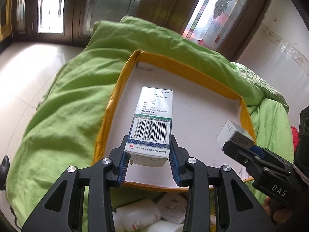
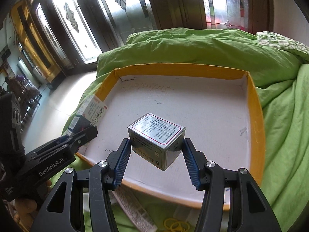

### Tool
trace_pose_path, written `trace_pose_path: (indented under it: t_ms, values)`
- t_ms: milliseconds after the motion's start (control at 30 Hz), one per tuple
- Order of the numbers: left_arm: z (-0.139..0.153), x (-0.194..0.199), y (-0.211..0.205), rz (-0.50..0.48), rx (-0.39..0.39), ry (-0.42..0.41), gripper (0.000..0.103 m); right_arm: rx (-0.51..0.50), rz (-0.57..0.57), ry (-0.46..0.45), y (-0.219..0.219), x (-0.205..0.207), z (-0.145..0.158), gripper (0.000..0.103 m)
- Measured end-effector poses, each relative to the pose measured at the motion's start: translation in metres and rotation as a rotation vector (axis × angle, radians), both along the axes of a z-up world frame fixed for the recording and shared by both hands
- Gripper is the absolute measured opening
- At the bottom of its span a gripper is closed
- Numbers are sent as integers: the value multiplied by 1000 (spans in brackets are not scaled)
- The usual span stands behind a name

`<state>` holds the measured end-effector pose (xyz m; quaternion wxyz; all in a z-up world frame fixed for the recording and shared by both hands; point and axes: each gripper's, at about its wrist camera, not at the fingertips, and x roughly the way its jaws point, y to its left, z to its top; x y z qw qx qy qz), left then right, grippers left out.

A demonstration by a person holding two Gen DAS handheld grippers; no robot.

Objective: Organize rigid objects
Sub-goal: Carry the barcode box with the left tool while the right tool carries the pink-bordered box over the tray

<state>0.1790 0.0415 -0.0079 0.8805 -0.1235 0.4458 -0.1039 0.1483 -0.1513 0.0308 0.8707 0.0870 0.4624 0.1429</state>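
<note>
My left gripper [image 1: 148,159] is shut on a tall white medicine carton with a barcode [image 1: 152,123], held above the near left part of a shallow yellow-rimmed tray [image 1: 185,67] with a white floor. My right gripper [image 2: 155,155] is shut on a small silver box with printed text [image 2: 156,135], held over the tray [image 2: 173,69] near its front. In the left wrist view the right gripper [image 1: 234,142] enters from the right with the silver box [image 1: 227,131]. In the right wrist view the left gripper [image 2: 85,130] comes in from the left with its carton [image 2: 94,109].
The tray lies on a rumpled green quilt [image 1: 67,106]. White bottles and a packet [image 1: 150,216] lie in front of the tray. Yellow rubber bands [image 2: 176,225] and a paper leaflet [image 2: 133,208] lie near the front rim. Doors with glass panes [image 2: 77,19] stand behind.
</note>
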Motion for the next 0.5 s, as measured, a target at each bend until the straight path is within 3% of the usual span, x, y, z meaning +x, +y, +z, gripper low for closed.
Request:
trace_pose_path:
  t_ms: [300, 500]
  values:
    - [-10, 0, -11, -19, 106, -17, 35, -33, 72, 36, 28, 12, -27, 50]
    - [-12, 1, -14, -21, 135, -22, 35, -47, 103, 41, 34, 10, -35, 50]
